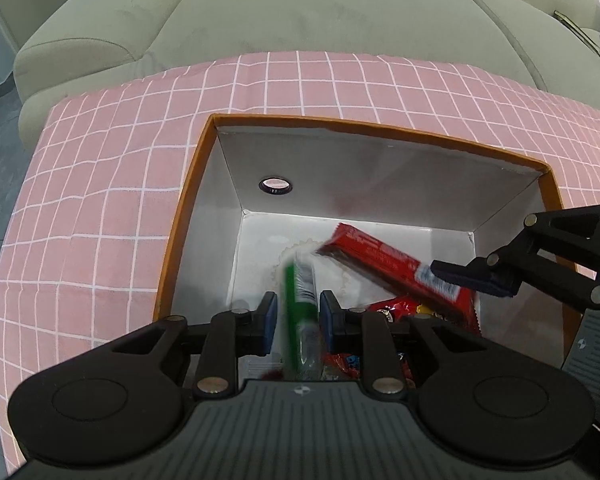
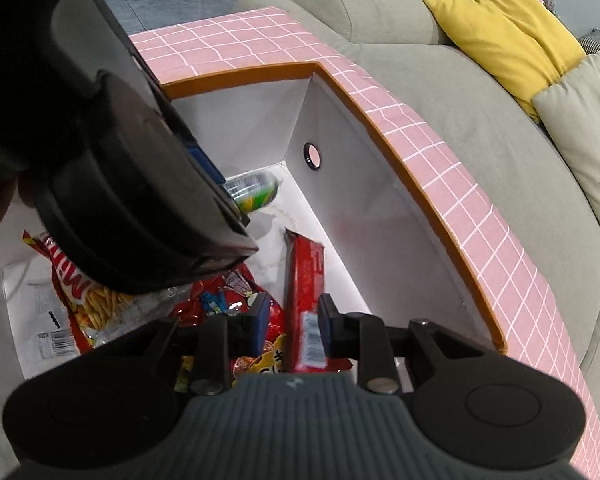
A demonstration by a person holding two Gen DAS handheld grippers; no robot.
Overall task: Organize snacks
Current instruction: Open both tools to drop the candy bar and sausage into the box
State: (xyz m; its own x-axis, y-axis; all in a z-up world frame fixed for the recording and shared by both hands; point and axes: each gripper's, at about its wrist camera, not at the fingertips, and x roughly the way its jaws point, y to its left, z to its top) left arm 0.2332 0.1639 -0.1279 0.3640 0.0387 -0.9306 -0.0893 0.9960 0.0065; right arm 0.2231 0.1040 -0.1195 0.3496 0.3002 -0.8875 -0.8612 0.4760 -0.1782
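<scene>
An orange-rimmed box [image 1: 204, 148] with white inner walls stands on a pink checked cloth. My left gripper [image 1: 298, 316] is over the box with a green snack packet [image 1: 300, 300] between its pads, blurred; the jaws stand a little wider than the packet. My right gripper [image 2: 292, 320] is partly open around one end of a long red snack bar [image 2: 304, 280], which slopes down into the box; the bar also shows in the left wrist view [image 1: 380, 260]. Red snack bags [image 2: 220, 300] and a fries packet [image 2: 80, 292] lie on the box floor.
The box [image 2: 380, 132] has a round finger hole [image 1: 275, 186] in its far wall. A grey-green sofa [image 1: 300, 12] with a yellow cushion [image 2: 508, 36] lies beyond the cloth-covered table [image 1: 100, 184]. The left gripper's body [image 2: 120, 184] crowds the right wrist view.
</scene>
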